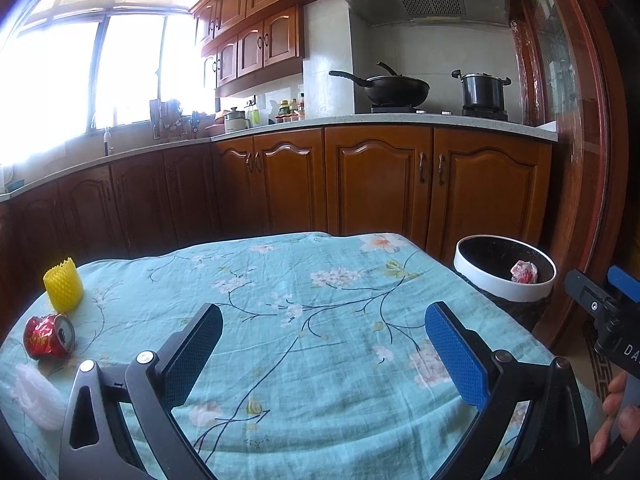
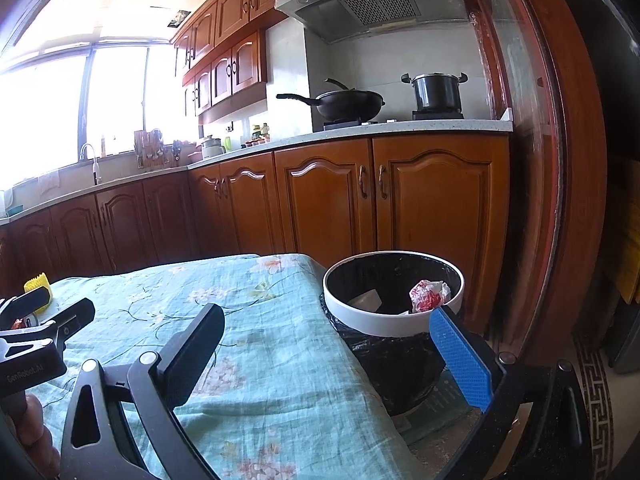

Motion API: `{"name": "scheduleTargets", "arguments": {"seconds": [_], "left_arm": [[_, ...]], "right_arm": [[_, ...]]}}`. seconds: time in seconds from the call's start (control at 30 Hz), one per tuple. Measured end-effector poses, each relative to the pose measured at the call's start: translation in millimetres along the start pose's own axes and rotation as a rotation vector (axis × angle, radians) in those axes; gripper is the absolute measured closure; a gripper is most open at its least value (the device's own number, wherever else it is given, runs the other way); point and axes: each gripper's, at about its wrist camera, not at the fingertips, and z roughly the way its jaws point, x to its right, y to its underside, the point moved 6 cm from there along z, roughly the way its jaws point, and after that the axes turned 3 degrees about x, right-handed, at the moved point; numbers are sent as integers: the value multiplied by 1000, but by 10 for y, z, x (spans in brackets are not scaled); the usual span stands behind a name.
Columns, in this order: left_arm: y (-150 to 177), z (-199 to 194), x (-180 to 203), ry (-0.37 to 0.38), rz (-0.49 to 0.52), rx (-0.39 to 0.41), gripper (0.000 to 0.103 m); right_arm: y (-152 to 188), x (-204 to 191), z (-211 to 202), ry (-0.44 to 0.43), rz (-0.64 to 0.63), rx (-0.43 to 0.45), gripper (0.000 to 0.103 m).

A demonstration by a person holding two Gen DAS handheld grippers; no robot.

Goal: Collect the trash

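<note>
Two grippers are hovering over the tabletop (image 1: 320, 280), which is wearing a teal floral cloth; both are spread wide and holding nothing. The left gripper (image 1: 322, 354) is sitting above the middle of the cloth. The right gripper (image 2: 326, 354) is straddling the tabletop's right edge, its blue finger (image 2: 460, 360) overlapping the near rim of the trash bin (image 2: 394, 326).

Left wrist view only: a crushed red can (image 1: 49, 337) is lying on its side near the tabletop's left edge, with a yellow foam mesh sleeve (image 1: 63, 285) standing upright just behind it, and a white foam net (image 1: 38, 396) lying in front of the can, partly hidden by the gripper frame. The right wrist view is showing only a sliver of the yellow sleeve behind the other gripper's body.

The bin, white-rimmed with a black liner, is standing on the floor beside the tabletop's right far corner. A crumpled red-and-white wrapper (image 2: 429, 295) is lying inside it, seen in both views. Right wrist view only: a pale flat scrap (image 2: 366, 300) is also resting inside the bin, left of the wrapper.

Fingers of a hand (image 1: 614, 412) are showing at the lower right of the left view.
</note>
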Motion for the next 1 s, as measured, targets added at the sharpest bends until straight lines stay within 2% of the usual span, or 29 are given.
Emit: {"name": "scheduleTargets", "arguments": {"seconds": [1.0], "left_arm": [[-1, 21, -23, 8, 3, -8, 1]], "right_arm": [[0, 26, -16, 2, 8, -2, 0]]}}
